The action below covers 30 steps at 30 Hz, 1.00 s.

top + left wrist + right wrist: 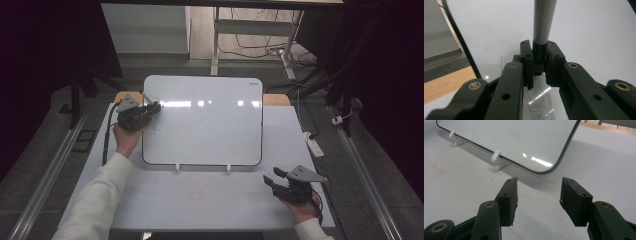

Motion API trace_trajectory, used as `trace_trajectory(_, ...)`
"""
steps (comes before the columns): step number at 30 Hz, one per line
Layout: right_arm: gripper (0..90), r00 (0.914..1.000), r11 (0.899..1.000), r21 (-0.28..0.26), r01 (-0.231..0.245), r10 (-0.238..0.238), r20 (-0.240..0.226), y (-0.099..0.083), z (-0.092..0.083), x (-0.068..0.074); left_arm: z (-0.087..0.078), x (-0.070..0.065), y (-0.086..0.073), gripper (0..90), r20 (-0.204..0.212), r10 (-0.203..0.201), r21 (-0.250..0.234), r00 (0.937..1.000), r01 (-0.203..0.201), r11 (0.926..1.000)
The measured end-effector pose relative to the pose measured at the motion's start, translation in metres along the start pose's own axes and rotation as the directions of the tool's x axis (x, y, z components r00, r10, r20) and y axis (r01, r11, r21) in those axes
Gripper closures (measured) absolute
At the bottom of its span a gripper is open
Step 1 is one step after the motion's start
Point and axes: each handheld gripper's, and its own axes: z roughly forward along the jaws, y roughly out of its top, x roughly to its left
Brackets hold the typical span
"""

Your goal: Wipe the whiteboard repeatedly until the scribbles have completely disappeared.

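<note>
Left gripper sits at the whiteboard's upper-left corner, toward the far-left part of the worktop; its fingers are clamped on a marker, a grey barrel with a dark end seated between the pads. In the left gripper view the marker's long axis runs straight out past the fingertips, across the white face. Whether the tip touches the board cannot be told. Faint scribbled lines show on the board just below that gripper, near its left edge. The board leans back on two small white clips along its near edge, roughly centred on the worktop. Right gripper rests well apart at the near-right part of the worktop, off the board's near-right corner; its fingers stand apart with nothing between them, pointing toward that corner. Likely step: writing or drawing at the board's left side. The left hand is the one on the job, so any stroke would run from the upper-left corner; the right hand is too far to help without a reach.
</note>
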Motion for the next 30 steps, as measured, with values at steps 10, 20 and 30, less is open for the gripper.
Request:
trace_trajectory(10, 47.3, 1.0, 1.0, -0.001, -0.003, 0.003, 0.001, -0.001, -0.001, -0.001, 0.006, -0.009, -0.005, 77.4, 0.058, -0.008, 0.009, 0.9983, 0.007, 0.9999)
trace_trajectory(20, 47.3, 1.0, 1.0, -0.004, 0.0, 0.0, 0.005, 0.0, -0.002, -0.001, -0.003, -0.008, -0.016, 77.5, 0.034, -0.006, 0.003, 0.9994, 0.006, 1.0)
trace_trajectory(30, 47.2, 1.0, 1.0, 0.004, 0.005, -0.005, -0.002, -0.001, 0.001, 0.001, -0.001, -0.033, -0.031, 77.5, 0.092, 0.059, 0.03, 0.994, -0.062, 0.9976)
